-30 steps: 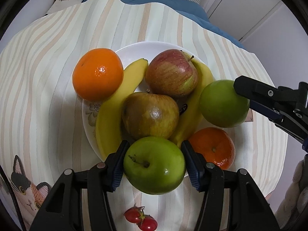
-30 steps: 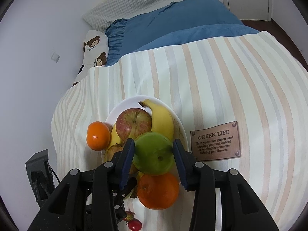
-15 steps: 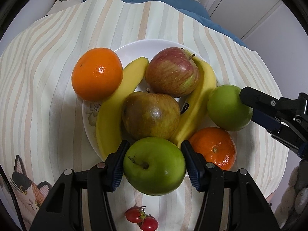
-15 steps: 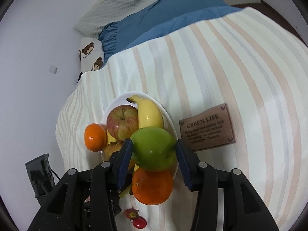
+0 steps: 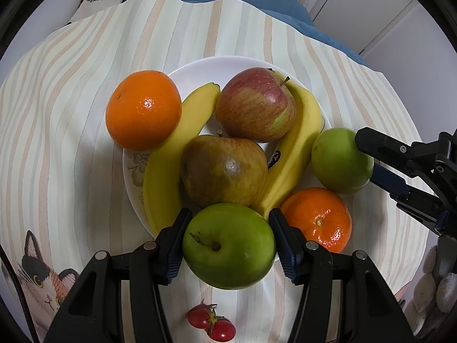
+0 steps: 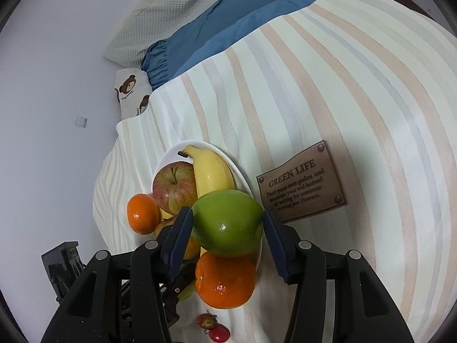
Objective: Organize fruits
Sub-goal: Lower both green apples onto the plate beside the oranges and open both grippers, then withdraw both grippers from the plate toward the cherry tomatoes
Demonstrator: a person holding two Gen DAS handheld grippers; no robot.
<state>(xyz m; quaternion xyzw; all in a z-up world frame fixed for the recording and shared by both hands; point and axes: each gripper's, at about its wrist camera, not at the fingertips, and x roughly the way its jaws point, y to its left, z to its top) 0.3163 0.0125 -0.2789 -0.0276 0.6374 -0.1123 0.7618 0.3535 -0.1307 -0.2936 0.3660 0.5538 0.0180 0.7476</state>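
Beneath both grippers, striped cloth, soft and wrinkled. Directly ahead of the left gripper, a white plate, already crowded with two bananas and two reddish apples.

Clamped between the left gripper's pads: a stem-up green apple, over the plate's near rim; impossible to say whether resting or lifted.

Between the jaws of the right gripper, just opened to a middling width: a second green apple, off the plate's edge, apparently released, with one pad close against the skin and the other barely clear. Just below those fingers, an orange.

Behind the left fingertips, cherry tomatoes.

Risks, as a judgement:
- Dragging the released apple along on withdrawal, from that close pad.
- Rolling away across soft cloth, or knocking the orange.
- Toppling the pile by forcing another apple in.
- Squashing the tomatoes by lowering carelessly.
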